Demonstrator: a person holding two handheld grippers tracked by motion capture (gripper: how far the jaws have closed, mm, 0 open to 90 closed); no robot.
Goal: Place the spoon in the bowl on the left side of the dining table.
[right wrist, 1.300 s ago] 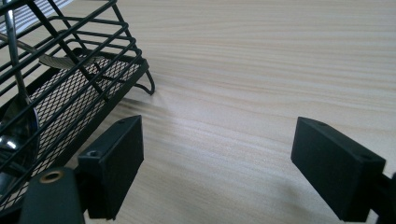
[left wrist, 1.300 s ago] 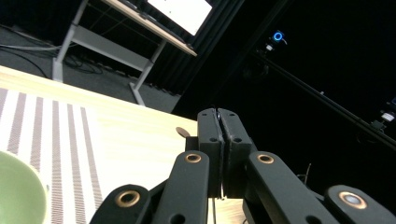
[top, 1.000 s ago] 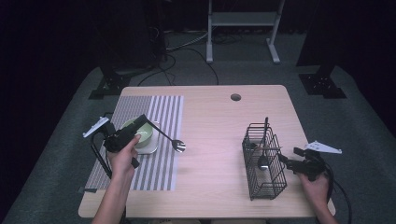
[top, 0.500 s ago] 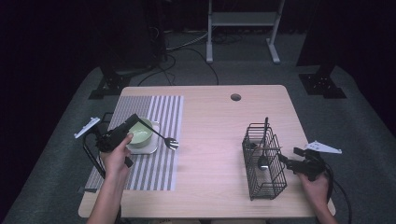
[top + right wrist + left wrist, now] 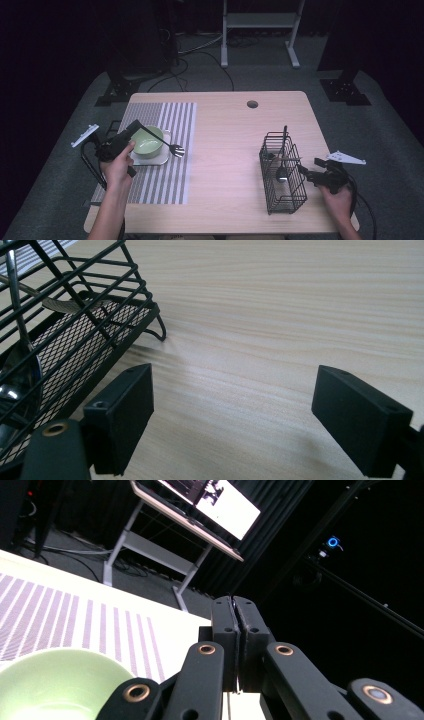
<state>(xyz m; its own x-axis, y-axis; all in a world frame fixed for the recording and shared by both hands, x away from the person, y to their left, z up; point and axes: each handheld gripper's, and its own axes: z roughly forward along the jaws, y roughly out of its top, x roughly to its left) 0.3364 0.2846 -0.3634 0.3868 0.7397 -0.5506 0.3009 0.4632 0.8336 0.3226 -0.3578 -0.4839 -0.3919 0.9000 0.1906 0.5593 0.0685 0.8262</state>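
Two utensils stand in the wire basket (image 5: 282,175) at 4 o'clock; your right gripper (image 5: 320,177), jaws wide apart, sits just beside it. Your left gripper (image 5: 135,126) clamps a fork (image 5: 162,140): handle at 10, tines toward 4, crossing over the green bowl (image 5: 148,142) on the striped mat (image 5: 165,175).

No text, label, brand, number or sign can be read anywhere. The lit screen (image 5: 225,502) on the stand behind the table, seen in the left gripper view, shows bright white with a few dark marks near its top edge — too small and blurred to make out as letters. A small blue ring of light (image 5: 333,542) glows on a dark device nearby — no writing with it.
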